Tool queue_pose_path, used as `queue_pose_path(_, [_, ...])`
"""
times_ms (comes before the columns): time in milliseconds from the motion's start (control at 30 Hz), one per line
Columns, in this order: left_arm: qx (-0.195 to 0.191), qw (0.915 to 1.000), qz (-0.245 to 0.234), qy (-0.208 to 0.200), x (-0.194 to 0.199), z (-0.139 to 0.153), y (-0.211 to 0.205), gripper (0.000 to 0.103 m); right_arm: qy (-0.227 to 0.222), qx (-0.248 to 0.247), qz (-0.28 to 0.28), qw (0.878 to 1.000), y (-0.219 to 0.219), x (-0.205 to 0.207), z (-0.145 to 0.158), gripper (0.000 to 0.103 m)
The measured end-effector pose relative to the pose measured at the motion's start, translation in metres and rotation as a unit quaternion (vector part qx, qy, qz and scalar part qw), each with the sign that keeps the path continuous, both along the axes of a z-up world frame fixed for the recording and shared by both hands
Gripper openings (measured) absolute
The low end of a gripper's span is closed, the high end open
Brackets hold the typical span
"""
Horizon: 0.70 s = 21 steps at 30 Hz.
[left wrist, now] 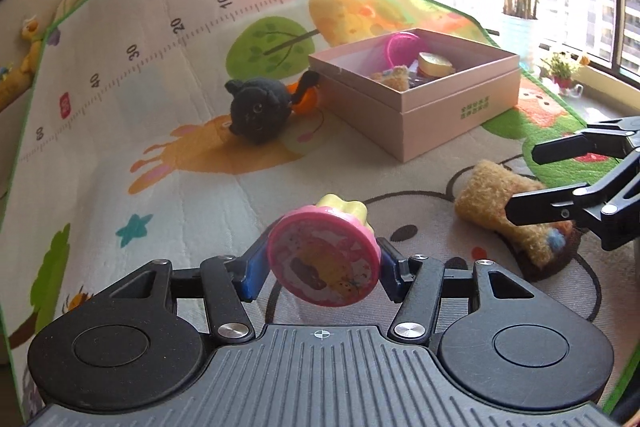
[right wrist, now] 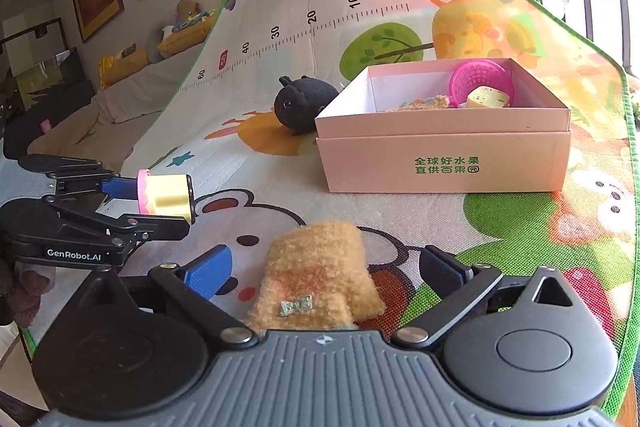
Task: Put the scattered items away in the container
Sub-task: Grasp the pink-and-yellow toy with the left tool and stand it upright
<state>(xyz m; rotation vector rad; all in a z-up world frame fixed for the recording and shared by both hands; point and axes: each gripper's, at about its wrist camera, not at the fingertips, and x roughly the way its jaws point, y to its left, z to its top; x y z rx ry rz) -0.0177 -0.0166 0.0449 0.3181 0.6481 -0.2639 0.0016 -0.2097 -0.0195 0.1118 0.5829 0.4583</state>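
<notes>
- Pink-and-yellow plastic toy cupcake (left wrist: 324,259) sits clamped between the blue pads of our left gripper (left wrist: 322,267), lifted off the play mat (left wrist: 168,131); pads press on its pink lid rim.
- We judge the cupcake hard, light and smooth; a rim hold could let it swivel, so a grip on the ribbed yellow base looks safer.
- Our right gripper (right wrist: 324,277) stands wide open astride the tan knitted mitten (right wrist: 320,271), pads clear of it; the mitten lies flat on the mat, near the front of the pink box (right wrist: 444,163).
- Mitten looks soft, light and floppy; we would pinch mid-body and expect it to droop.
- Black plush toy (right wrist: 306,103) rests against the box's left side, still outside.
- Box already holds a pink basket (right wrist: 480,79).
</notes>
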Motion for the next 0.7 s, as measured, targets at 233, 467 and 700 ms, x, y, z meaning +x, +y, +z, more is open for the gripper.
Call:
queue_pose_path(233, [0.028, 0.998, -0.057, 0.008, -0.002, 0.003, -0.022, 0.073, -0.002, 0.01, -0.002, 1.0, -0.003, -0.001, 0.0, 0.103])
queue_pose_path(467, [0.007, 0.998, -0.058, 0.023, -0.003, -0.003, -0.019, 0.094, -0.003, 0.016, -0.003, 1.0, -0.004, -0.001, 0.001, 0.103])
queue_pose_path(700, [-0.028, 0.9985, -0.041, 0.025, 0.0, -0.009, -0.018, 0.095, 0.0, 0.015, -0.004, 1.0, -0.004, 0.0, 0.0, 0.103])
